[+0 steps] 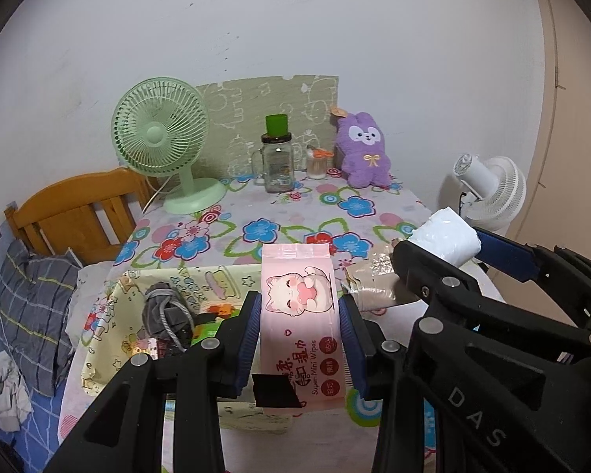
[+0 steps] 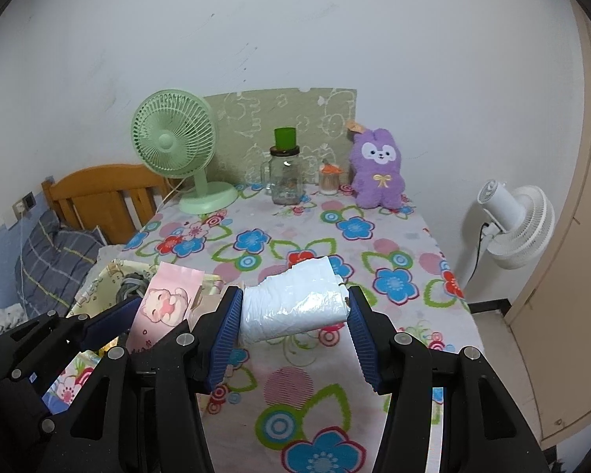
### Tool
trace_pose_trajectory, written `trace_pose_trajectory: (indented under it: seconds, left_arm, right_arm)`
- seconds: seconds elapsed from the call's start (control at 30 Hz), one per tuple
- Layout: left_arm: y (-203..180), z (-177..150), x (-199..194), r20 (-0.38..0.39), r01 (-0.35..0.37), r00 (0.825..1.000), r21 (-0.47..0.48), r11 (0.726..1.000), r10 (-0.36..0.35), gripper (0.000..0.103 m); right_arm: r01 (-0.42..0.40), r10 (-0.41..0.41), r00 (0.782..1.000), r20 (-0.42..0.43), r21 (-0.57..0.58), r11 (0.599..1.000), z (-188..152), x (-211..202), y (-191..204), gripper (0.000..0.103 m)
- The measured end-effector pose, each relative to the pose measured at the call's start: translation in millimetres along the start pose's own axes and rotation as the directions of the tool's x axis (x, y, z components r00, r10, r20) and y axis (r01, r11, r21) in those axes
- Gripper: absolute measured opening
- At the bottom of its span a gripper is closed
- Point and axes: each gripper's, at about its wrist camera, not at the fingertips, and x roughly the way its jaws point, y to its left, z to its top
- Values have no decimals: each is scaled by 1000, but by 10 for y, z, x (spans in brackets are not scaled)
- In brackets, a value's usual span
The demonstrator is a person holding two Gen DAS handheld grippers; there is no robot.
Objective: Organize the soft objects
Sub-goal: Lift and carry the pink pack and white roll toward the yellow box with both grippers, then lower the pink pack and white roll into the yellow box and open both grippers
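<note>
My left gripper point(image 1: 300, 329) is shut on a pink wet-wipes pack point(image 1: 299, 307) with a cartoon cat, held upright over the table's near left edge. Just left of it and lower stands a cream cartoon-print basket point(image 1: 114, 307) with a grey drawstring pouch point(image 1: 165, 311) inside. My right gripper point(image 2: 295, 315) is shut on a white plastic-wrapped soft pack point(image 2: 295, 301), above the flowered tablecloth point(image 2: 394, 276). In the right wrist view the left gripper point(image 2: 157, 315) with the pink pack point(image 2: 165, 303) hangs beside the basket point(image 2: 110, 272). A purple plush rabbit point(image 2: 378, 169) sits at the table's back right.
At the back stand a green desk fan point(image 2: 177, 149), a glass jar with a green cap point(image 2: 285, 173) and a small swab pot point(image 2: 329, 181). A white fan point(image 2: 516, 224) stands right of the table. A wooden bed head point(image 1: 78, 209) and pillow point(image 1: 31, 307) lie left.
</note>
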Motion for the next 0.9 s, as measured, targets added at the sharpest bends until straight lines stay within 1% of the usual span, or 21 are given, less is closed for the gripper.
trace_pose_trajectory:
  seconds: [0.5,0.9]
  left_arm:
    - [517,-72,232,-41,-46,998,-52,998,43,40]
    - [823,-165,428,-73,-69,995,-84,994,63,40]
  right_arm:
    - [-69,66,996,-51,-53,996,16,375,492,56]
    - [-109,99,990,-98,-99,989,-10,628,800,56]
